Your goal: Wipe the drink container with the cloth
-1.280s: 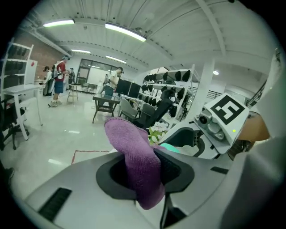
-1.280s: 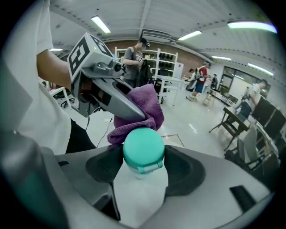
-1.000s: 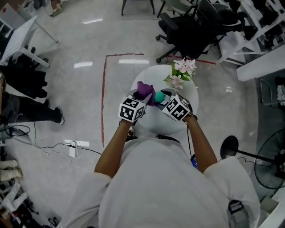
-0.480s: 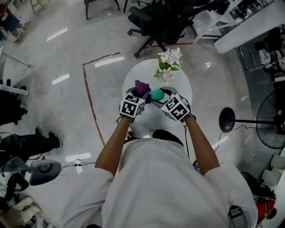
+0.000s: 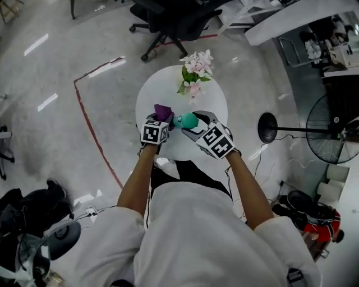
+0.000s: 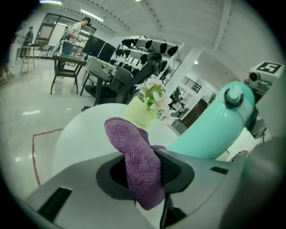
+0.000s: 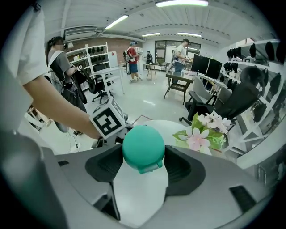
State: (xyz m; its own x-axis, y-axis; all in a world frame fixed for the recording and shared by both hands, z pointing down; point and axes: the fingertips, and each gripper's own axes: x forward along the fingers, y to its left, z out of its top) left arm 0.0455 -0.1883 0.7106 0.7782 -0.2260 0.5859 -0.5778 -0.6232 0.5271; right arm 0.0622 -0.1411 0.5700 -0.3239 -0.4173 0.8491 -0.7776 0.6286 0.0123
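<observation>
Above the counter (image 5: 216,103), right gripper (image 7: 142,167): jaws fairly wide, clamped on the teal drink container (image 7: 143,147).
Left gripper (image 6: 144,172): jaws pinching the cloth (image 6: 134,147), just beside the container.
Handling: looks hard, smooth, probably slippery, so squeeze its sides firmly; cloth's floppy.
Further back: flowers (image 5: 194,67).

We see a round white table (image 5: 216,103) bearing a pot of pink flowers (image 5: 194,67), a black office chair (image 5: 168,17) beyond it and red floor tape (image 5: 92,137) beside it.
</observation>
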